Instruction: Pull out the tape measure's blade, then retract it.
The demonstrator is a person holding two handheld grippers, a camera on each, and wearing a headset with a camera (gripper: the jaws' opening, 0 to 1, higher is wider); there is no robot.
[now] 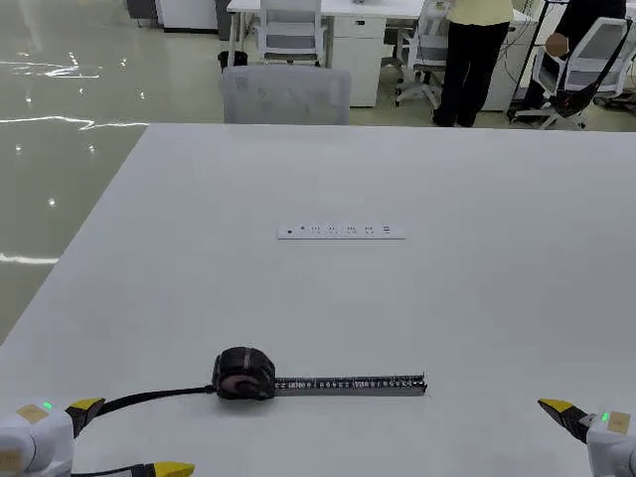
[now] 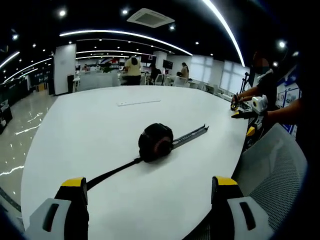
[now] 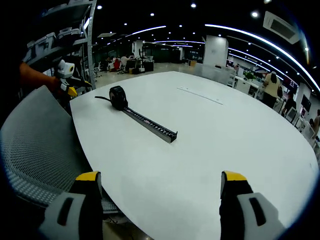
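Black round tape measure case (image 1: 243, 374) by white tabletop's (image 1: 397, 298) near edge, steel blade (image 1: 350, 384) out rightward. Left gripper (image 2: 150, 182) nearer case, right gripper (image 3: 160, 177) nearer blade; both gape empty.

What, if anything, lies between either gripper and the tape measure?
Nothing visible. Bare table separates the open left gripper from the tape measure, whose strap trails toward it, and the open right gripper from the blade tip.
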